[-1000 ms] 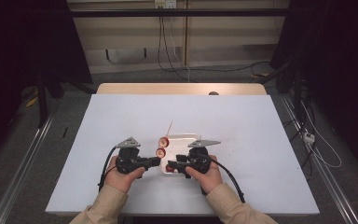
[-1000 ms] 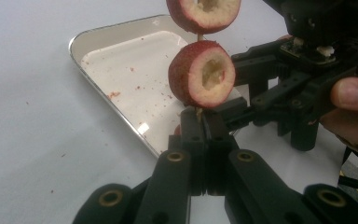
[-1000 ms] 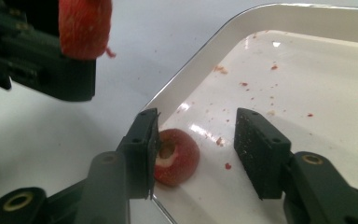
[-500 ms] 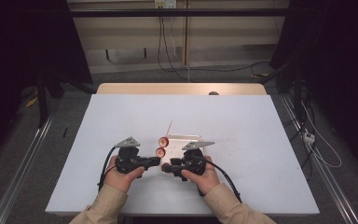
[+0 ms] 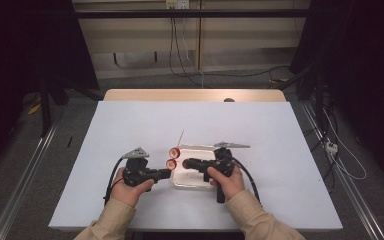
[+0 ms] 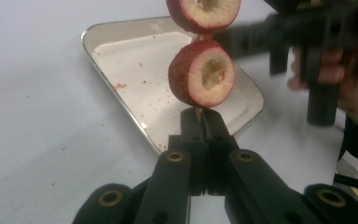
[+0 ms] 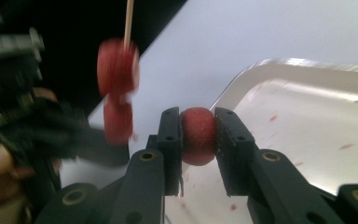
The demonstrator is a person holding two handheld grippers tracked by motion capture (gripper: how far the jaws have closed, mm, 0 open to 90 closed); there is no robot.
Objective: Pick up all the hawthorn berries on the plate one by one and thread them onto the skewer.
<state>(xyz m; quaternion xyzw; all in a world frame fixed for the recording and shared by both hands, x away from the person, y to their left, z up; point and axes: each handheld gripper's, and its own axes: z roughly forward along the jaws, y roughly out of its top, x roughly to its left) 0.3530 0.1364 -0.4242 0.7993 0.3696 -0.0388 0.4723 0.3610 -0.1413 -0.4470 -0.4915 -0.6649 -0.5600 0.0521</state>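
My left gripper (image 5: 168,173) (image 6: 200,120) is shut on the lower end of a thin wooden skewer (image 5: 180,138). Two red cored fruit slices (image 6: 202,73) (image 5: 172,157) are threaded on the skewer just above its jaws. My right gripper (image 5: 186,163) (image 7: 198,122) has just been closing, and its pads now press on a round red fruit piece (image 7: 197,142). It holds that piece over the left end of a shallow metal tray (image 5: 196,181) (image 7: 307,107), close to the skewered slices (image 7: 116,70).
The tray lies on a white tabletop (image 5: 130,125), its inside speckled with red crumbs. A wooden table edge (image 5: 195,95) runs along the back, with cables and dark stands beyond.
The right gripper has lifted from the tray's middle and moved left toward the skewer, its jaws narrowing on the red piece. The left gripper has stayed put.
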